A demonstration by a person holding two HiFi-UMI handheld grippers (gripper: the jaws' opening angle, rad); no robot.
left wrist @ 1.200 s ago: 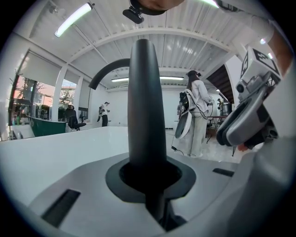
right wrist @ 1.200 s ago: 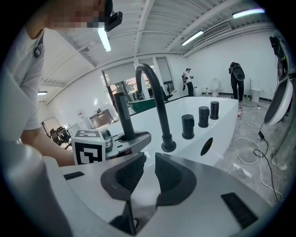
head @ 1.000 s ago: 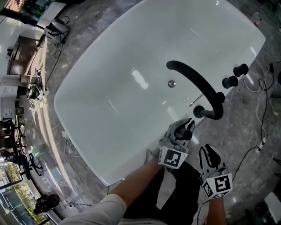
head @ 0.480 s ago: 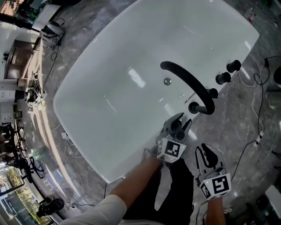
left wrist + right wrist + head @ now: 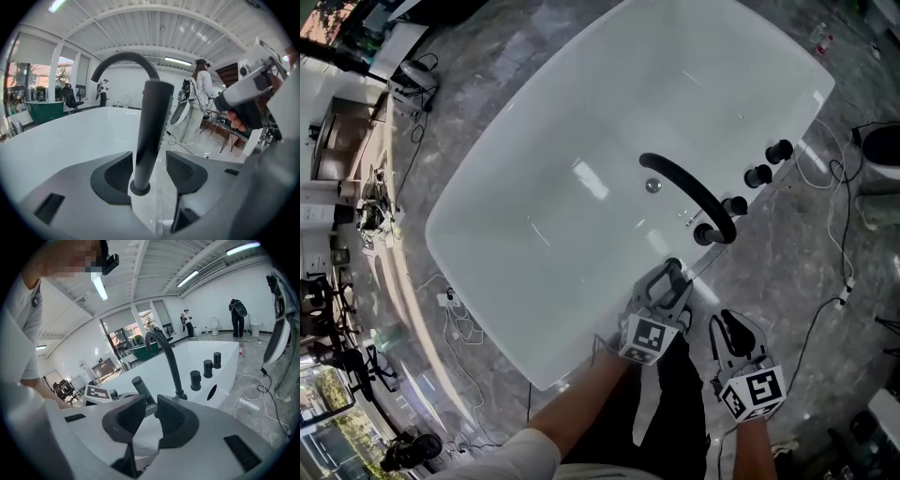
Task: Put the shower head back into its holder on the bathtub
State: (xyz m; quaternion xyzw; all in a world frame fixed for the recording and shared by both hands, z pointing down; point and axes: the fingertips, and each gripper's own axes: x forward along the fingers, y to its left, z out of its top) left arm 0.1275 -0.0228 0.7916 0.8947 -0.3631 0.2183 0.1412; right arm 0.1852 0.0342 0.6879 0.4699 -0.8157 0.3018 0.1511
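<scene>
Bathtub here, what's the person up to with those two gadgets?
A person stands at the white bathtub with a hand-held gripper in each hand. The left hand-held gripper is clamped on the black shower head, holding it upright at the tub's edge near the arched black faucet. The right hand-held gripper is open and empty beside it. The shower head is not yet back in its holder.

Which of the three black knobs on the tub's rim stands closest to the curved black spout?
The knob at the row's near end, right beside the spout's base; the other two stand farther along the tub's rim.
</scene>
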